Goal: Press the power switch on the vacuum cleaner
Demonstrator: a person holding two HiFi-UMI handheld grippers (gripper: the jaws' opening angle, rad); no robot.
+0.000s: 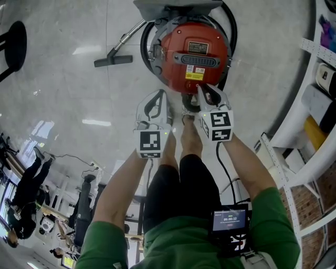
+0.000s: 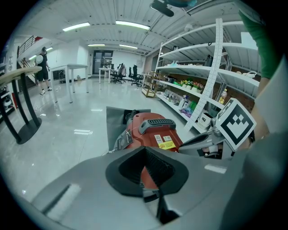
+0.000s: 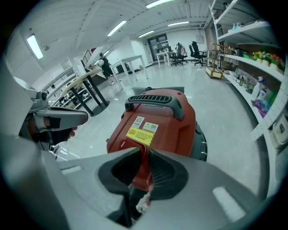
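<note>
A round red vacuum cleaner [image 1: 193, 52] with a dark carry handle and a yellow label stands on the floor just ahead of me. My right gripper [image 1: 202, 88] is shut, its tips over the near edge of the red body. In the right gripper view, the right gripper [image 3: 145, 151] points at the red shell [image 3: 162, 119] just below the label. My left gripper [image 1: 161, 94] is shut too and hangs left of the vacuum, short of it. From the left gripper [image 2: 145, 148] the vacuum [image 2: 153, 130] lies a little ahead. I cannot make out the switch.
The hose and floor nozzle [image 1: 113, 59] lie left of the vacuum. White shelving [image 1: 315, 105] runs along the right. A black stool [image 1: 13, 44] stands far left. My bare feet [image 1: 190, 131] are just behind the grippers. A grey sheet [image 1: 173, 6] lies beyond the vacuum.
</note>
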